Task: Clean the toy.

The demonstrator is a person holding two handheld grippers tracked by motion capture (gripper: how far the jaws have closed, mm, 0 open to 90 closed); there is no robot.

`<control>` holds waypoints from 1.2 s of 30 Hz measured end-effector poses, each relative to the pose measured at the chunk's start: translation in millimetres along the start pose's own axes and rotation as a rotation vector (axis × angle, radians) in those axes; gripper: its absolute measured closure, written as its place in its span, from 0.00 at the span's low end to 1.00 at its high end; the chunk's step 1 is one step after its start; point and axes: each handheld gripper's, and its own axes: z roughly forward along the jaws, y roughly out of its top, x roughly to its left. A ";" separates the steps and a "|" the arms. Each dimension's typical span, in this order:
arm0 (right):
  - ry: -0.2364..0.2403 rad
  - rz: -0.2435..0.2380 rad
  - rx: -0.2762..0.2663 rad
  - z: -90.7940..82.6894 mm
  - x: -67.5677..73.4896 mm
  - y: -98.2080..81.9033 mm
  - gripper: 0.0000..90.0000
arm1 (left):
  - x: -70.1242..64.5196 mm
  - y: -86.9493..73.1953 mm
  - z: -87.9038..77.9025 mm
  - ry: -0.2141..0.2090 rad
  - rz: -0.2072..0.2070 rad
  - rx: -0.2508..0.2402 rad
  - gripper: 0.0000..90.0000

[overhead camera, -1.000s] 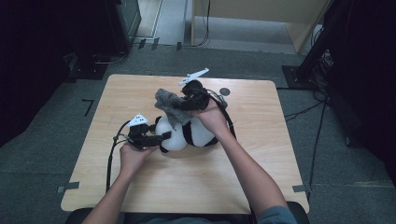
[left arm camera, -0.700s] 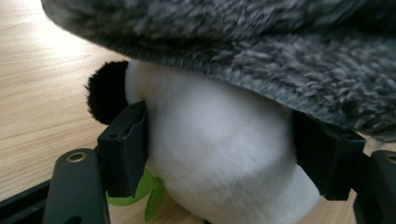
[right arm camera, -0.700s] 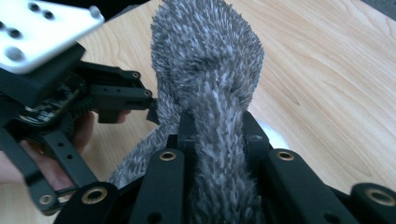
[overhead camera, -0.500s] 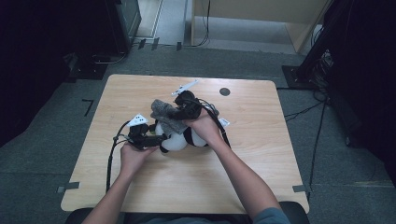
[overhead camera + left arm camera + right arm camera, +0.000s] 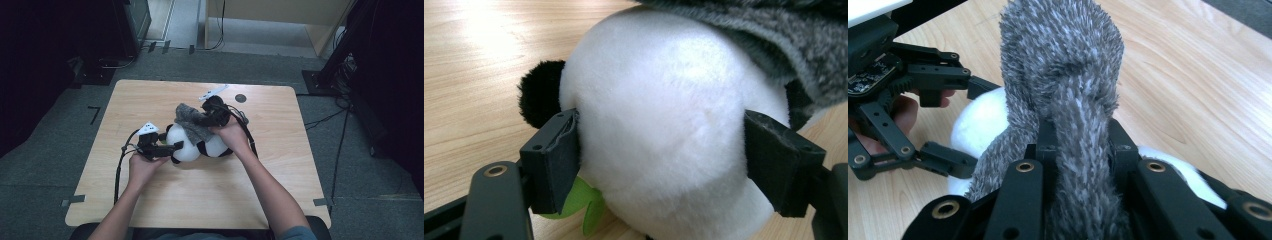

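At centre frame on the wooden table (image 5: 125,200), your left gripper (image 5: 659,165) straddles the plush panda's (image 5: 192,145) white head, jaws just eased wider, while your right gripper (image 5: 1080,150) pinches the grey fleece cloth (image 5: 1063,65); both are soft and light, so grip deep folds.

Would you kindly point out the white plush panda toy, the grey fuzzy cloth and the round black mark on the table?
white plush panda toy (image 5: 664,135), left gripper view, head.
grey fuzzy cloth (image 5: 1063,65), right gripper view, upper fold.
round black mark (image 5: 240,98), high view, centre.
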 end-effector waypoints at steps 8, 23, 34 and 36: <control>-0.025 0.017 -0.024 -18.9 -13.0 -6.8 0.83 | 0.3 -0.2 -0.2 -0.002 0.003 0.000 0.24; -0.095 0.079 -0.061 -59.1 -45.9 -27.0 0.82 | 0.8 -0.3 -0.2 -0.002 0.009 -0.002 0.24; -0.050 0.100 -0.104 -71.2 -37.2 -17.7 0.83 | 0.7 -0.7 0.3 -0.006 0.004 -0.009 0.24; -0.023 0.083 -0.120 -69.6 -28.9 -10.4 0.83 | 0.8 -0.6 0.0 -0.006 0.005 -0.007 0.24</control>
